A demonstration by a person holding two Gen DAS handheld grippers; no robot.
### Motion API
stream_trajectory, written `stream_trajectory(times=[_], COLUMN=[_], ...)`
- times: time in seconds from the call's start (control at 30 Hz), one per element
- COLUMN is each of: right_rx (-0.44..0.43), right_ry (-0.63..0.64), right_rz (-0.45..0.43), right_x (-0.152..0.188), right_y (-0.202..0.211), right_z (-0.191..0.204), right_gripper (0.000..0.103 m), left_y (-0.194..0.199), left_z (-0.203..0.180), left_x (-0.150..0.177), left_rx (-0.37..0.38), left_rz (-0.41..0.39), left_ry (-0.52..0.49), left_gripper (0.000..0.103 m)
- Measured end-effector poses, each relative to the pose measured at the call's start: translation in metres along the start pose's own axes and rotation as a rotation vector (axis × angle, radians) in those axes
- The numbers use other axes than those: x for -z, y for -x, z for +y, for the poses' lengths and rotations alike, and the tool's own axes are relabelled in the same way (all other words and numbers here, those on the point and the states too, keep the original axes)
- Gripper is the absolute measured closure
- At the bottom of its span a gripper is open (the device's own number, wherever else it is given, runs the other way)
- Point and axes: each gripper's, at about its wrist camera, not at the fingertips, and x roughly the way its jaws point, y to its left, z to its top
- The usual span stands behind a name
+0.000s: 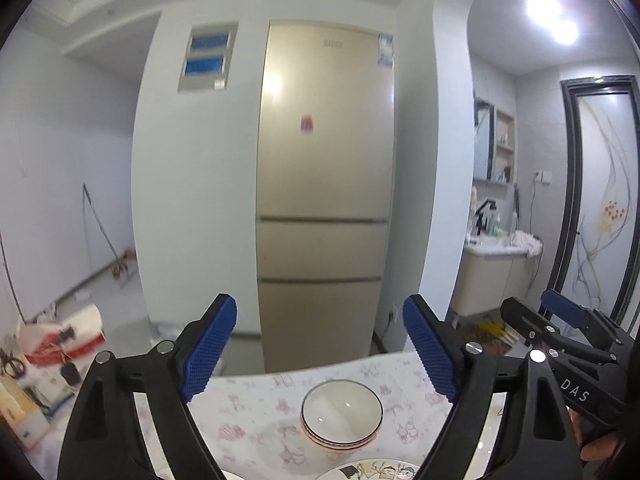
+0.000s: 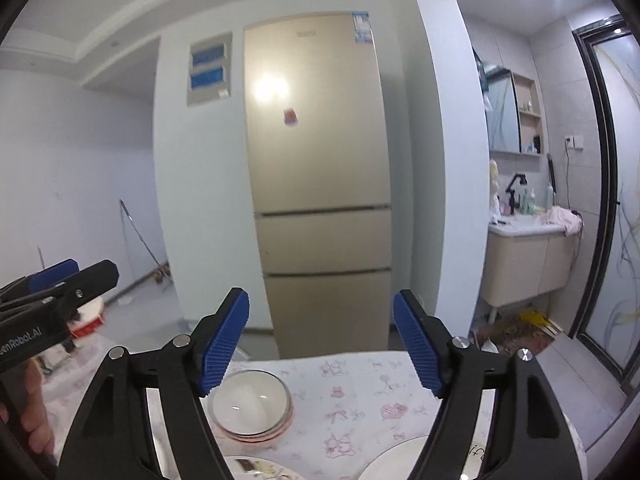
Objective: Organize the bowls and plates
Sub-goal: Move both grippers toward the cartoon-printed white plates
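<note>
A stack of white bowls (image 1: 342, 412) with dark rims and a pink base sits on the floral tablecloth (image 1: 256, 420); it also shows in the right wrist view (image 2: 251, 408). My left gripper (image 1: 320, 344) is open and empty, held above the table short of the bowls. My right gripper (image 2: 320, 340) is open and empty, to the right of the bowls. A plate with a cartoon print (image 1: 376, 472) lies at the near edge, also seen in the right wrist view (image 2: 256, 468). A white plate (image 2: 396, 460) lies at the near right.
A gold fridge (image 1: 324, 184) stands beyond the table's far edge. Boxes and clutter (image 1: 60, 344) lie at the left. A bathroom vanity (image 2: 524, 256) and glass door (image 2: 616, 200) are at the right. The right gripper appears in the left wrist view (image 1: 568, 320).
</note>
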Motion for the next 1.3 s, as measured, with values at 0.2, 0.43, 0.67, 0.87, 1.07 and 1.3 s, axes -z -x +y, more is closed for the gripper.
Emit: stream_trajectory(times=[0.2,0.43,0.67,0.87,1.07,1.3], right_rx=[-0.08,-0.091,-0.151,-0.178,-0.225,-0.265], right_ry=[0.002,0.088,0.039,0.021,0.011,-0.013], right_rz=[-0.085,-0.183,-0.211,-0.226,-0.226,-0.212], right_x=[-0.006,0.001,0.008,0.019,0.028,0.054], right_y=[0.039,0.082,0.103,0.114,0.12,0.106], right_z=[0.028,0.054,0.062,0.072,0.085,0.101], right_gripper=[0.018,0.0,0.0,0.0,0.0,0.0], left_y=[0.055,0.114,0.168,0.196,0.206,0.2], left_z=[0.002,0.01,0.023,0.038,0.055,0.088], left_x=[-0.005,0.007,0.025,0.048,0.078,0.113], left_rx=[-0.011,-0.102,-0.139,-0.212,-0.22,-0.223], left_rz=[-0.034,-0.138,-0.244,-0.3,-0.281,-0.254], left_ry=[-0.113,-0.16,-0.131,-0.131,-0.143,-0.064], left_gripper=[0.014,0.0,0.0,0.0,0.0,0.0])
